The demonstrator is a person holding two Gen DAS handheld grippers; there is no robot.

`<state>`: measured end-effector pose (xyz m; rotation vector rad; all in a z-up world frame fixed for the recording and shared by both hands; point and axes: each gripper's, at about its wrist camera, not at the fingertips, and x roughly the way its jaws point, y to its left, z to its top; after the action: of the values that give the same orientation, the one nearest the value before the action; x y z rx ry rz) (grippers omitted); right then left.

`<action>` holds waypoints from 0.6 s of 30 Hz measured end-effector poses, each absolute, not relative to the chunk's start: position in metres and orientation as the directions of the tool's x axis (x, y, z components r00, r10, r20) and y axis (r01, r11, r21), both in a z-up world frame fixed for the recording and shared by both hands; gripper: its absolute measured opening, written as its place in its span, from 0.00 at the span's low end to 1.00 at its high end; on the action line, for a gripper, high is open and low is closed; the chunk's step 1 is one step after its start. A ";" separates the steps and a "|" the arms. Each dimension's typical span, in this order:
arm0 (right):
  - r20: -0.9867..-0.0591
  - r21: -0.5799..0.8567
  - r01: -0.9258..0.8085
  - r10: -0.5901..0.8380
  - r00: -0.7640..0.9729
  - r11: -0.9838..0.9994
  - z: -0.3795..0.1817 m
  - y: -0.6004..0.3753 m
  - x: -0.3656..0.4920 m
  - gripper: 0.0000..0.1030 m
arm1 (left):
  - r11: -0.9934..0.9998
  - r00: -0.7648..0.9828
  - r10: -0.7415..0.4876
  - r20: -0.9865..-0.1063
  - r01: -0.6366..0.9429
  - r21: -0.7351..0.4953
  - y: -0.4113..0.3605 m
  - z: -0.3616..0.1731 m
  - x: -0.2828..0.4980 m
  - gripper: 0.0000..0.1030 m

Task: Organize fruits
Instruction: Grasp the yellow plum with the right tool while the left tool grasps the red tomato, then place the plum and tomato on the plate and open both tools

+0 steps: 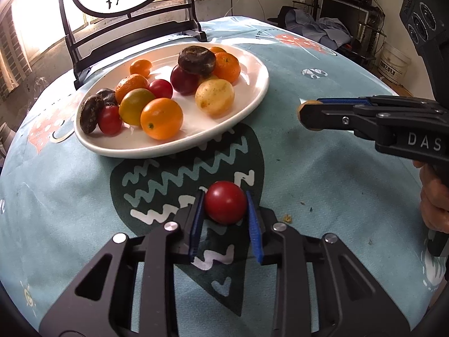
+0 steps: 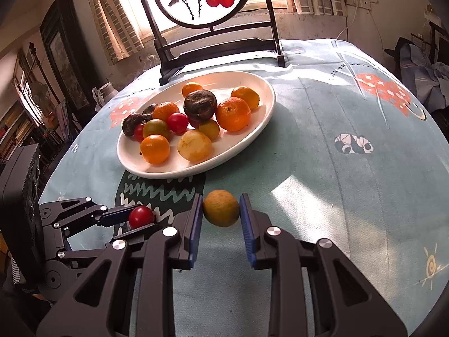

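**Both grippers loaded, plate dead ahead**

Left gripper (image 1: 225,206) is pinching a tomato (image 1: 225,202) right down at the desk (image 1: 322,185), pads snug on either side. Right gripper (image 2: 221,210) has its jaws pressed onto a lime (image 2: 221,207), yellow-green, and that one looks held just clear of the cloth. Now the relation that matters: the plate (image 1: 252,95) lies straight ahead of both, farther across the desk and a touch to the left. From the left wrist view, the tomato sits nearer the plate's front rim, so I'd back the left hand to go first. The open spot is the plate's near edge; the middle is crowded with fruit, so mind a rolling landing.
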<state>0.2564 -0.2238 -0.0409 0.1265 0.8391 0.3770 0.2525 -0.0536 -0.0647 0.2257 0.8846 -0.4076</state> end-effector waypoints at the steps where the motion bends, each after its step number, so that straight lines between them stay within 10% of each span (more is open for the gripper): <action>1: -0.699 0.253 -0.284 0.377 0.607 0.925 -0.041 -0.222 0.255 0.26 | 0.902 0.562 -0.254 -0.788 0.431 0.017 -0.053 -0.064 0.253 0.28; 18: -0.578 0.202 -0.390 0.431 0.693 0.898 0.014 -0.181 0.344 0.27 | 0.955 0.687 -0.283 -0.669 0.265 -0.133 -0.001 0.026 0.369 0.28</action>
<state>0.3438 -0.1813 0.0137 0.0652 0.6619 0.4586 0.3688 -0.0013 0.0260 -0.0259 0.7538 -0.3069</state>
